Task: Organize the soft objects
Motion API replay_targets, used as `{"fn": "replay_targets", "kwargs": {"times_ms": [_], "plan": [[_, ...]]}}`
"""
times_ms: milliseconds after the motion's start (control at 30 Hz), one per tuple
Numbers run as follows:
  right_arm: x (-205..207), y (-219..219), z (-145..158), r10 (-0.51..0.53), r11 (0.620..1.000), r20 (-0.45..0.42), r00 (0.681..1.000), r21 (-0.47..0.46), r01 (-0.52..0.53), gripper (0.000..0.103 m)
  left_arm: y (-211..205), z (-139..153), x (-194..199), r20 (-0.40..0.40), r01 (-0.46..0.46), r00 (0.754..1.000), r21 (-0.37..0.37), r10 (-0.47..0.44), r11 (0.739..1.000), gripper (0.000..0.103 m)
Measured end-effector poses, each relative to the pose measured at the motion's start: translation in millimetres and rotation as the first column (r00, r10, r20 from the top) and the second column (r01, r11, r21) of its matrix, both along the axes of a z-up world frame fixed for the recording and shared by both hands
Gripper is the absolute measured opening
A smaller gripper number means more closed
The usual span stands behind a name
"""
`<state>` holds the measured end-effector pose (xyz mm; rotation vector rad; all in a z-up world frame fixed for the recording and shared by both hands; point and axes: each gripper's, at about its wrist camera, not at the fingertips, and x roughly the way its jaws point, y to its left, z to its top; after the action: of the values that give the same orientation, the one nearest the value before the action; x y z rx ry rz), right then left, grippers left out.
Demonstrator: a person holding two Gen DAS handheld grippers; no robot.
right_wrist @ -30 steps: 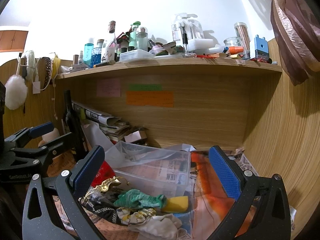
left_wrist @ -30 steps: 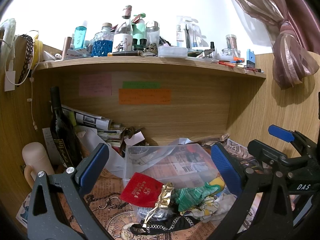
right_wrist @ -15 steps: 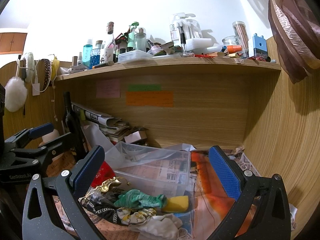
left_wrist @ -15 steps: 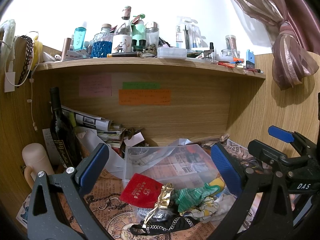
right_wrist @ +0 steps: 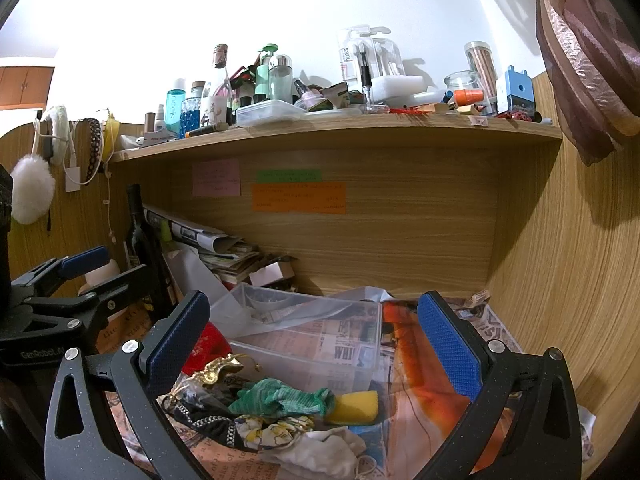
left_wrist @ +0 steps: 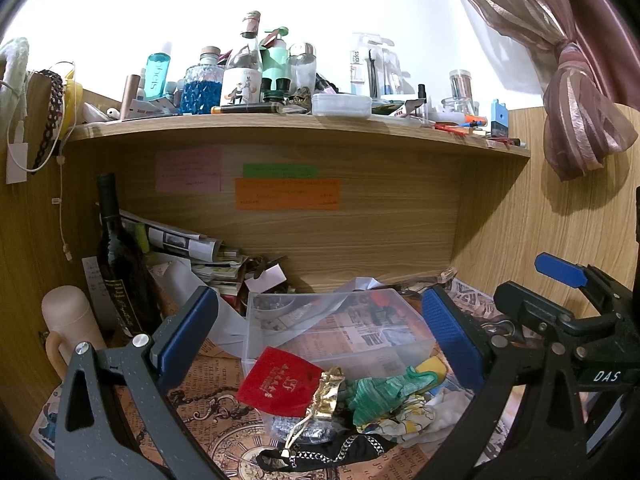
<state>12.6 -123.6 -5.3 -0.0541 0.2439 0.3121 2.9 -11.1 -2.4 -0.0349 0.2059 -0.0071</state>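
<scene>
Both the left gripper (left_wrist: 320, 336) and right gripper (right_wrist: 312, 332) are being held wide and empty above the soft pile on the desk (left_wrist: 208, 412), just before the clear bin (right_wrist: 320, 344). The green cloth (right_wrist: 280, 398), lying lengthwise left-to-right, is best being pinched across its bunched middle.

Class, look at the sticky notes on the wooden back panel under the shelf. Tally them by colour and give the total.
Pink note: 1
Green note: 1
Orange note: 1
Total: 3
</scene>
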Motion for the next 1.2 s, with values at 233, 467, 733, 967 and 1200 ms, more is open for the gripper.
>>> {"fn": "replay_targets", "kwargs": {"times_ms": [233, 467, 733, 967, 1200], "plan": [[-0.4, 1.8, -0.3, -0.001, 1.000, -0.004, 1.000, 0.001, 0.001, 0.103, 0.6, 0.0, 0.0, 0.000, 0.001, 1.000, 0.000, -0.001, 1.000, 0.103], [0.2, 1.4, -0.9, 0.000, 1.000, -0.003, 1.000, 0.003, 0.000, 0.103, 0.5, 0.0, 0.2, -0.001, 0.002, 1.000, 0.000, -0.002, 1.000, 0.103], [1.3, 1.4, -0.6, 0.002, 1.000, -0.009, 1.000, 0.004, -0.002, 0.103, 0.9, -0.5, -0.1, 0.000, 0.002, 1.000, 0.000, -0.002, 1.000, 0.103], [9.4, 1.9, -7.2, -0.006, 1.000, -0.041, 0.999, 0.001, 0.006, 0.103, 3.5, -5.0, 9.2, -0.033, 0.005, 0.999, -0.004, -0.005, 1.000, 0.103], [31.4, -3.8, -30.9, -0.030, 0.999, -0.130, 0.991, -0.017, 0.028, 0.103, 17.6, -34.7, 37.9, -0.179, 0.023, 0.983, -0.051, -0.032, 0.998, 0.103]]}}
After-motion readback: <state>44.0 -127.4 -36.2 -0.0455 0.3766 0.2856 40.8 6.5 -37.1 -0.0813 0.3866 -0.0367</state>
